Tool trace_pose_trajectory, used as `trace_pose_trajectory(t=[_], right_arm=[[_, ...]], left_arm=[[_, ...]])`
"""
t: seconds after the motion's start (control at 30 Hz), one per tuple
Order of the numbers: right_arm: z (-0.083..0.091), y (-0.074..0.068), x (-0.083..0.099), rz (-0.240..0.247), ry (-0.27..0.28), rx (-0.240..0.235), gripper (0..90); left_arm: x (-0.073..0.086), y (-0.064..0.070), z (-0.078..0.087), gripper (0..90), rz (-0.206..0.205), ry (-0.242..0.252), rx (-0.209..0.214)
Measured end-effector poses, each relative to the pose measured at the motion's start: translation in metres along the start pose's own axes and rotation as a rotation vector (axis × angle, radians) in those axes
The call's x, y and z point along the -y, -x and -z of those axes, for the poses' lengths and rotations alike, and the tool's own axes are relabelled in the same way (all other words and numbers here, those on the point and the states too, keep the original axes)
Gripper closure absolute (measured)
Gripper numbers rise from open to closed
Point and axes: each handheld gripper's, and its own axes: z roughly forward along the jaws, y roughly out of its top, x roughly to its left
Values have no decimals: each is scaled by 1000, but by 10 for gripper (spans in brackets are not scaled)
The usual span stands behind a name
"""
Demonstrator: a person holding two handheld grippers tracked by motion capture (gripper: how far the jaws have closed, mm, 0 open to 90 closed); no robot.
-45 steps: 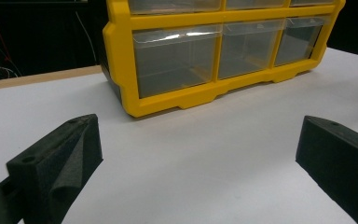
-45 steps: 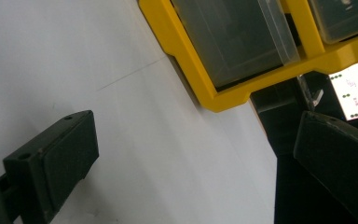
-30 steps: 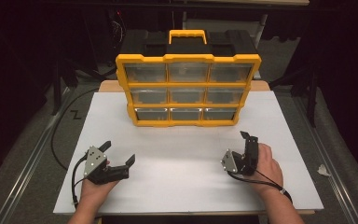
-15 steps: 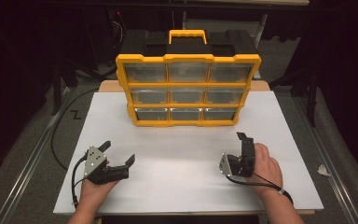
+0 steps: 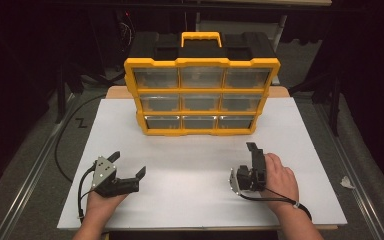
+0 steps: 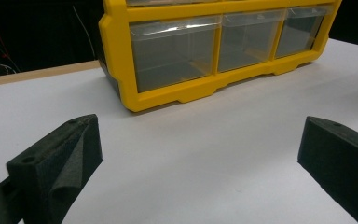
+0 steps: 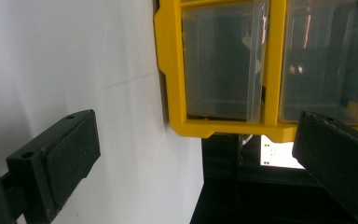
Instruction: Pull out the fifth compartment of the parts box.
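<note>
Right hand-held gripper drawn nearer, jaws apart, facing organizer

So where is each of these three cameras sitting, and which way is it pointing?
High view: above the person's side, facing forward and down on the white table; both hands and grippers show, left gripper, right gripper.
Left gripper view: low over the table, facing the drawer cabinet between its open jaws.
Right gripper view: rolled sideways, jaws open, facing the cabinet's corner.
All three share the yellow cabinet.
</note>
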Motion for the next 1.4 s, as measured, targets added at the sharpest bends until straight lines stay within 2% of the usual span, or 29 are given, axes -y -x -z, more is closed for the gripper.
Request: trace_pose_trajectory(t=[0.13, 0.23, 0.4, 0.43, 0.63, 0.93, 1.2, 1.23, 1.27, 1.3, 1.4], right_arm=[[-1, -2, -3, -9, 4, 0, 39], [-4, -3, -7, 11, 16, 11, 64], [-4, -4, -15, -8, 27, 21, 122], [-4, -3, -17, 5, 30, 26, 135], [-7, -5, -27, 10, 40, 40, 183], [-19, -3, -43, 9, 60, 84, 224], [-33, 6, -59, -2, 56, 92, 305], [-34, 9, -61, 0, 55, 96, 317], [-35, 8, -63, -26, 54, 101, 327], [-37, 13, -66, 0, 53, 110, 339], [-40, 17, -71, -16, 56, 132, 360]], left_arm=[[0, 1, 0, 2, -8, 7, 0], [0, 2, 0, 2, -12, 4, 1], [0, 1, 1, 4, -19, 3, -10], [0, 1, 1, 4, -21, 5, -11], [-1, 2, 1, 4, -16, 11, -7], [0, 2, 0, 5, -22, 11, 3], [0, 3, 0, 5, -24, 11, 5], [0, 3, 0, 5, -25, 9, 5], [0, 3, 0, 5, -27, 9, 5], [0, 3, 0, 5, -27, 9, 5], [0, 2, 0, 5, -28, 13, 2]])
